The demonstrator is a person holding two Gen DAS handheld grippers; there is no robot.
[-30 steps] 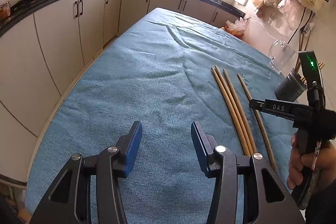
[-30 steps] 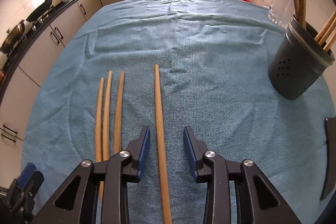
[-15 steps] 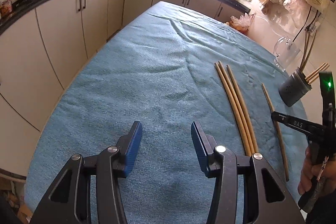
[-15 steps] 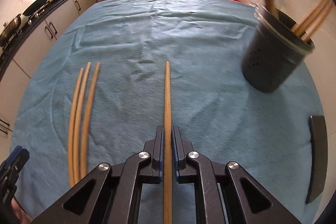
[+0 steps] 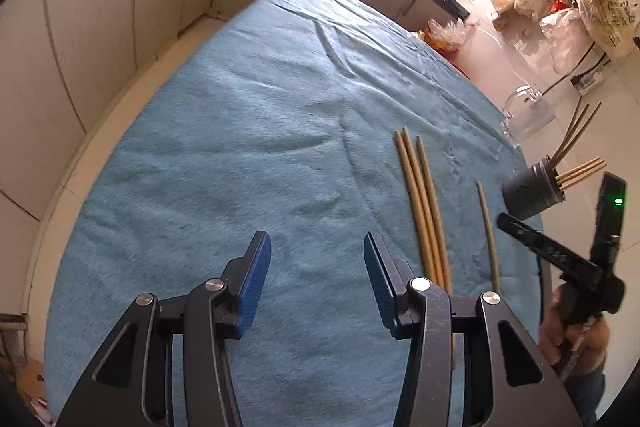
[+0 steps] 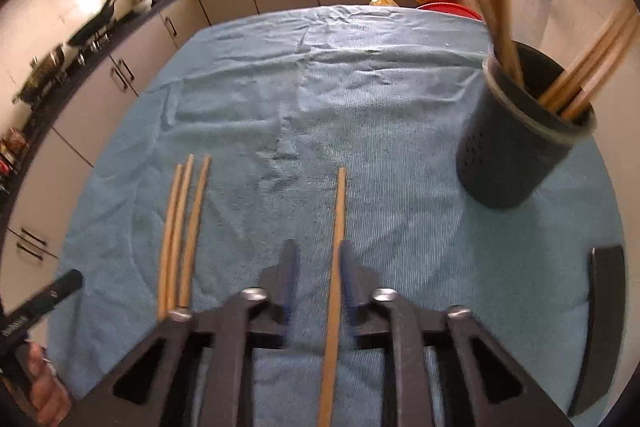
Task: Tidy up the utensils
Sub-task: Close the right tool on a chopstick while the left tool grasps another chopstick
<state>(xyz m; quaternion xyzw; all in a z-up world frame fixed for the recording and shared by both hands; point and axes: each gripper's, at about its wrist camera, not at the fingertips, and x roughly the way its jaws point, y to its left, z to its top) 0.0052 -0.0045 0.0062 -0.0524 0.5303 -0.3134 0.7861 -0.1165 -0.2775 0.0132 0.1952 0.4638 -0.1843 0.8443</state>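
The right gripper [image 6: 316,267], clamped on the single chopstick [image 6: 335,247] half a second ago, has sprung apart, leaving it on the blue cloth [image 6: 360,115] short of the dark holder [image 6: 516,147], while the left gripper [image 5: 316,267] hangs open, so that pickup looks lost.

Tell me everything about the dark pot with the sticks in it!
The dark grey round plastic-looking holder stands on the blue towel cloth, near its right edge. It is a tall cup, open on top, with a paler band under the rim and tiny holes in its wall. Several long wooden chopsticks lean out of it. Nothing else touches it.
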